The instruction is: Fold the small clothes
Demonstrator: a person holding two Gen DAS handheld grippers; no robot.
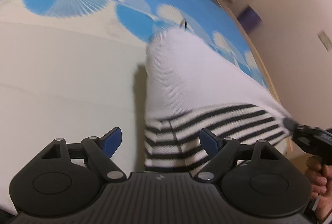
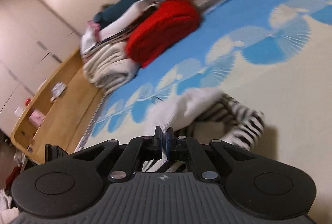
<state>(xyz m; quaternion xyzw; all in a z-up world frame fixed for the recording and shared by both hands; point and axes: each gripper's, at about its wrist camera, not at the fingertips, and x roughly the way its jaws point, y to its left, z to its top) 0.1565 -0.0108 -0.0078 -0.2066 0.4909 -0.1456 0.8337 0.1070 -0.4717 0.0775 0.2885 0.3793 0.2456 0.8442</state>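
Note:
A small white garment [image 1: 186, 78] with a black-and-white striped part [image 1: 217, 126] lies stretched across the bed sheet [image 1: 62, 68], which is cream with blue fan shapes. My left gripper [image 1: 160, 136] is open, its blue pads spread over the striped end and pressing on nothing. My right gripper [image 1: 290, 123] comes in from the right, pinching the garment's edge and pulling it taut. In the right wrist view the right gripper [image 2: 164, 132] is shut on a white fold of the garment [image 2: 186, 105], and the striped part [image 2: 247, 120] bunches to the right.
A red folded item [image 2: 164, 31] and a stack of folded clothes [image 2: 108, 66] sit at the far end of the bed. A wooden shelf [image 2: 58, 103] with small items runs along the bed's side. A person's hand [image 1: 319, 174] holds the right gripper.

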